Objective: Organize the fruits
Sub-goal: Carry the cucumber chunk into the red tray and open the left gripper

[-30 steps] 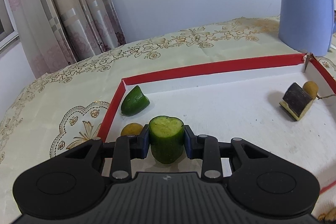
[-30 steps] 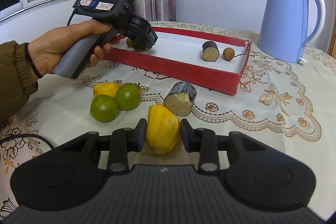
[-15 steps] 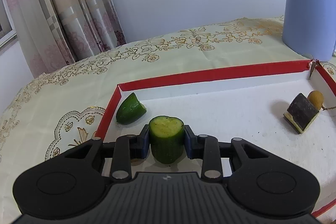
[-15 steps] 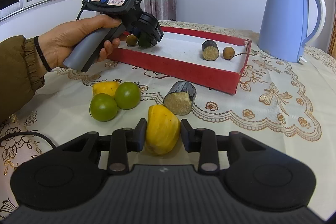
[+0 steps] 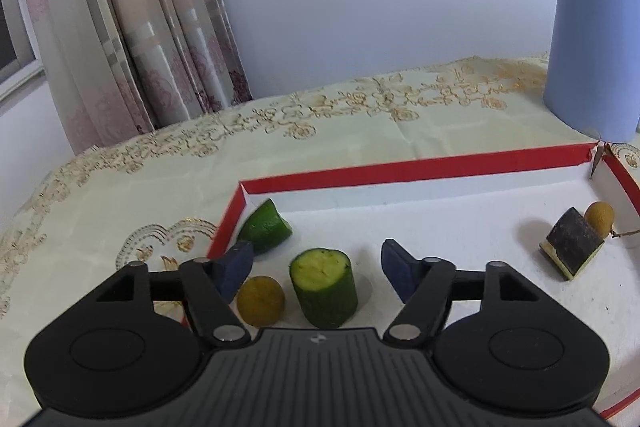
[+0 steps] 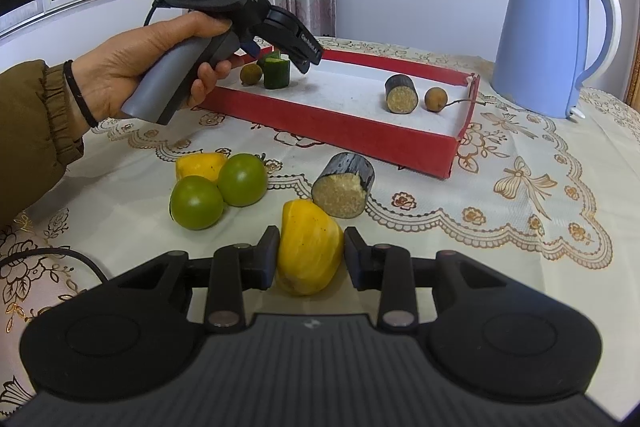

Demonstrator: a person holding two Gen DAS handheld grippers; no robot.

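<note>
The left gripper (image 5: 316, 267) stands over the near left corner of the shallow red-walled tray with a white floor (image 5: 420, 169). Its jaws have just been opening and now stand apart, clear of the short green cucumber cylinder (image 5: 325, 291) that sits upright on the tray floor between them. A small round yellow-brown fruit (image 5: 261, 301) lies just beside the cylinder, and a green wedge-cut fruit (image 5: 266, 231) rests against the tray's corner wall. At the tray's far end, a dark-skinned cut cylinder (image 5: 570, 247) touches a small tan round fruit (image 5: 599, 217).

The right gripper (image 6: 310, 259) has its jaws clamped on a yellow peeled fruit piece (image 6: 310, 253) above the embroidered cream tablecloth on the surface (image 6: 520, 211). Two green round fruits (image 6: 218, 195) and another yellow piece (image 6: 200, 165) lie outside the tray.
</note>
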